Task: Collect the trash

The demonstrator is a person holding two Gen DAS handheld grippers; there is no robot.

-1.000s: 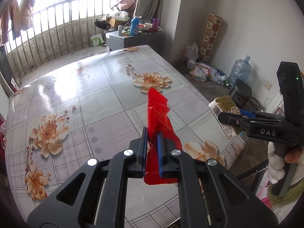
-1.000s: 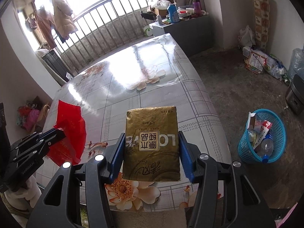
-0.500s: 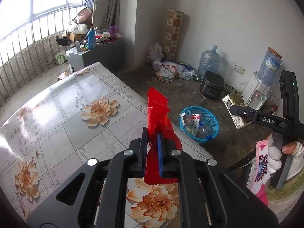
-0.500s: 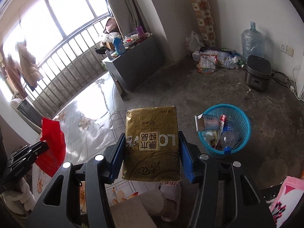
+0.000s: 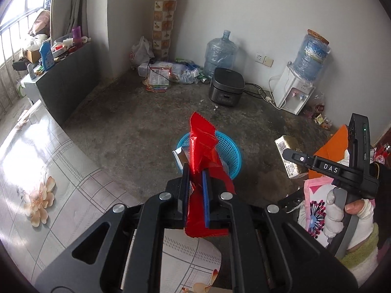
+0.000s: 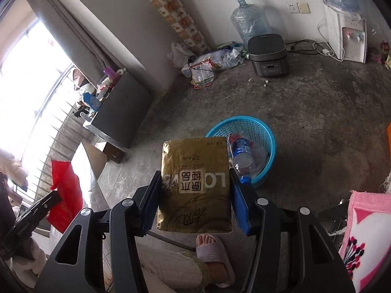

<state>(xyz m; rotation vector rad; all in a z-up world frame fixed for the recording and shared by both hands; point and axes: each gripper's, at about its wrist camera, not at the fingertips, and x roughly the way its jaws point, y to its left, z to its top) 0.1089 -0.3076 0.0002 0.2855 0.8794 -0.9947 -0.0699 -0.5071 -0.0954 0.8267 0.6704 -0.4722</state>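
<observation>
My left gripper is shut on a red snack wrapper, which sticks up past the fingers and hides part of the blue plastic basket on the floor behind it. My right gripper is shut on a gold tissue pack, held flat between the blue pads. In the right wrist view the blue basket sits just beyond the pack, with a plastic bottle and other trash inside. The red wrapper also shows at the left edge there, and the gold pack at the right of the left wrist view.
The flowered table lies at lower left. A rice cooker, water jugs, a dispenser and bags of clutter line the far wall. A dark cabinet stands by the window. A person's slippered foot is below the right gripper.
Both grippers have swung right, away from over the table toward the floor. The blue basket now sits right beyond both held items. Both grips are unchanged.
</observation>
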